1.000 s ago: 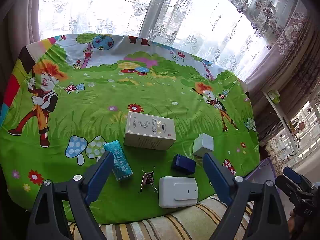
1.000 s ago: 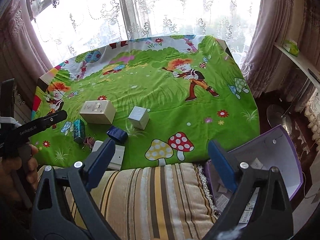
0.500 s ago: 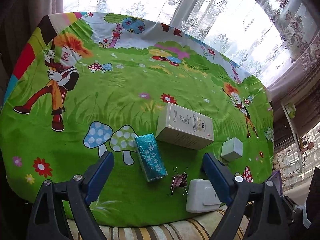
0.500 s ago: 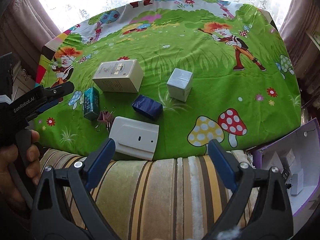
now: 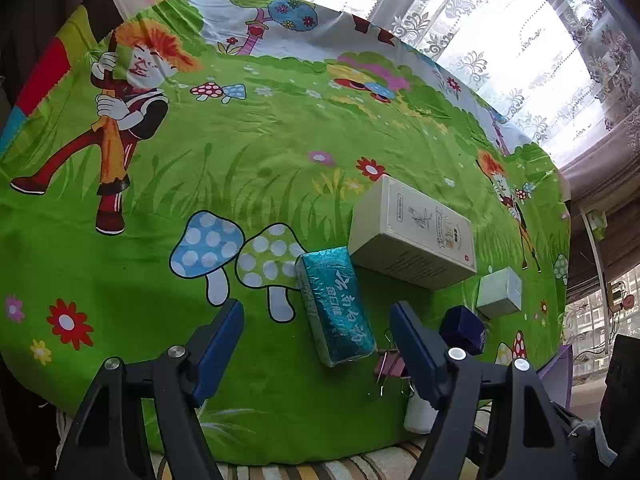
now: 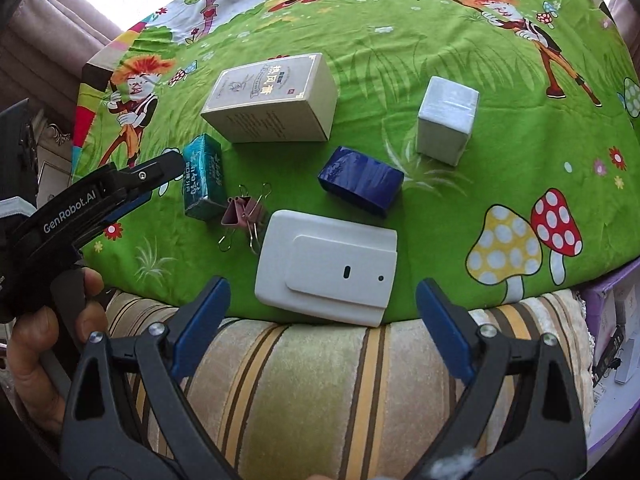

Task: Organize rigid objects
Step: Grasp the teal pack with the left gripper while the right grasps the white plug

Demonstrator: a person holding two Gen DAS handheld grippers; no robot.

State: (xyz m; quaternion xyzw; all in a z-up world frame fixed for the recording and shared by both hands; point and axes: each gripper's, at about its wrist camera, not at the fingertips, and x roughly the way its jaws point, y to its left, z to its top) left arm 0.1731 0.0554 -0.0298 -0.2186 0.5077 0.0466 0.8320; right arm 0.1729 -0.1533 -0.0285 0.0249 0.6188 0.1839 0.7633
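Observation:
On the green cartoon cloth [image 5: 240,160] lie a teal packet [image 5: 338,306] [image 6: 202,178], a cream box [image 5: 416,232] [image 6: 276,98], a small white cube box [image 5: 500,292] [image 6: 446,120], a dark blue box [image 5: 464,330] [image 6: 360,180], pink binder clips [image 5: 390,366] [image 6: 242,216] and a flat white device [image 6: 328,268]. My left gripper [image 5: 318,348] hovers over the teal packet's near end, jaws closing, pads not touching it. My right gripper [image 6: 322,322] stands open just in front of the white device, nothing between its fingers.
A striped cushion [image 6: 320,392] runs along the cloth's near edge. A purple box [image 6: 612,320] with small items sits at the right. A hand [image 6: 36,328] holds the left gripper's handle. Lace curtains [image 5: 500,32] hang behind the table.
Both grippers have sunk toward the cloth. The left one slid over the teal packet and its jaws narrowed. The right one tipped down toward the white device.

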